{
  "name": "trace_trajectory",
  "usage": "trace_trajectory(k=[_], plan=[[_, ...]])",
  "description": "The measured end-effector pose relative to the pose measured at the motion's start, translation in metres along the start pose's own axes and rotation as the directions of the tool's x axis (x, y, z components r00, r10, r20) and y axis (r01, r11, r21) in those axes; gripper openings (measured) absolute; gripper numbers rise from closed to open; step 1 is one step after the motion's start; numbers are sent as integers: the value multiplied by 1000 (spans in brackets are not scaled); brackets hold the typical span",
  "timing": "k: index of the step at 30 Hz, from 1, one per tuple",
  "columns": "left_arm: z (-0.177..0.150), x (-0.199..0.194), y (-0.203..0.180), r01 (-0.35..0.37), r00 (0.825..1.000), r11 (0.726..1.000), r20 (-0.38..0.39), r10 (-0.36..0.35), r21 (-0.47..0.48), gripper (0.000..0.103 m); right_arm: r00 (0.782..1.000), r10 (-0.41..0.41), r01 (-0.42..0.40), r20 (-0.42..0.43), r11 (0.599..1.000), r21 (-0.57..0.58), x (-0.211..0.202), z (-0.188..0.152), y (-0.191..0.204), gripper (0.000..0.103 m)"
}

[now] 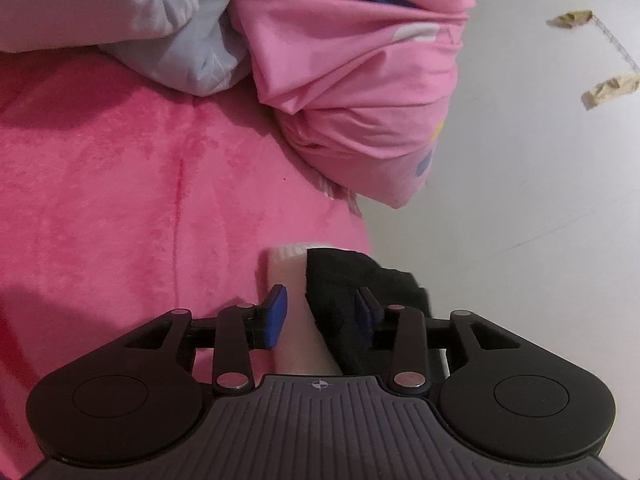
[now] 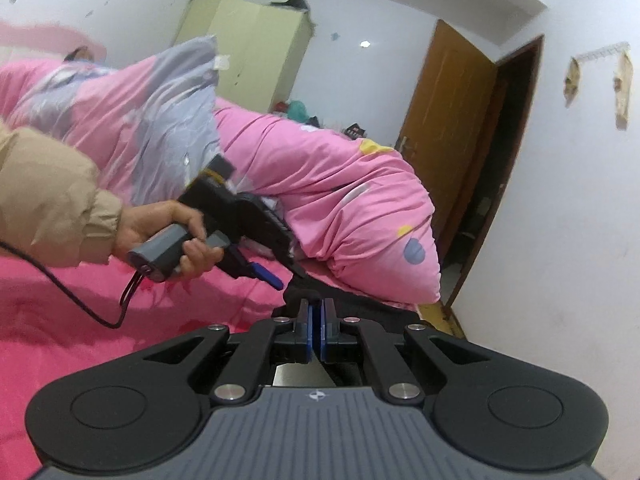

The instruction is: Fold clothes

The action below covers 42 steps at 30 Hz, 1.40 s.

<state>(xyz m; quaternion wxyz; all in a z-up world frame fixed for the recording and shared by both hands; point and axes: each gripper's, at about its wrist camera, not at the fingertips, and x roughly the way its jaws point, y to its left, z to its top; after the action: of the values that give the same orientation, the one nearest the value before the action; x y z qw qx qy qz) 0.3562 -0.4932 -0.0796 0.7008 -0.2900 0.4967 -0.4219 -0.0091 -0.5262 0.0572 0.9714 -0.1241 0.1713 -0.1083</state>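
Note:
In the left wrist view my left gripper (image 1: 320, 312) stands open low over the bed's right edge. A pale pink cloth (image 1: 294, 320) and a black garment (image 1: 340, 280) lie between its blue pads. The black cloth drapes over the right finger. From the right wrist view the left gripper (image 2: 288, 278) is held by a hand (image 2: 160, 224) in a beige sleeve (image 2: 48, 192). Just behind it, my right gripper (image 2: 318, 302) has its pads together, and the black garment (image 2: 360, 304) bunches up at its tips.
A hot-pink fleece sheet (image 1: 120, 200) covers the bed. A rolled pink duvet (image 1: 360, 80) and a grey-blue pillow (image 1: 180, 52) lie beyond the grippers. The white wall (image 1: 540, 160) runs close along the right. A brown door (image 2: 448, 120) and a green wardrobe (image 2: 248, 52) stand farther back.

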Motion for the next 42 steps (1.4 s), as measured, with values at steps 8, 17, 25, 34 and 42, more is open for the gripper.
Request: trace_trajectory(k=[8, 17, 25, 34, 42], plan=[[3, 11, -11, 16, 997, 998, -78, -20, -59, 37, 1000, -7, 6, 18, 999, 52, -1, 7, -10, 2], [6, 11, -14, 25, 997, 995, -67, -32, -95, 36, 999, -22, 18, 49, 997, 76, -3, 5, -16, 2], [2, 11, -10, 30, 990, 992, -134, -46, -123, 37, 996, -40, 29, 75, 989, 145, -6, 5, -32, 2], [9, 26, -25, 18, 996, 995, -89, -27, -101, 36, 997, -30, 20, 74, 990, 139, -5, 5, -30, 2], [14, 34, -55, -41, 999, 999, -24, 42, 25, 9, 993, -50, 30, 105, 982, 185, -11, -1, -42, 2]])
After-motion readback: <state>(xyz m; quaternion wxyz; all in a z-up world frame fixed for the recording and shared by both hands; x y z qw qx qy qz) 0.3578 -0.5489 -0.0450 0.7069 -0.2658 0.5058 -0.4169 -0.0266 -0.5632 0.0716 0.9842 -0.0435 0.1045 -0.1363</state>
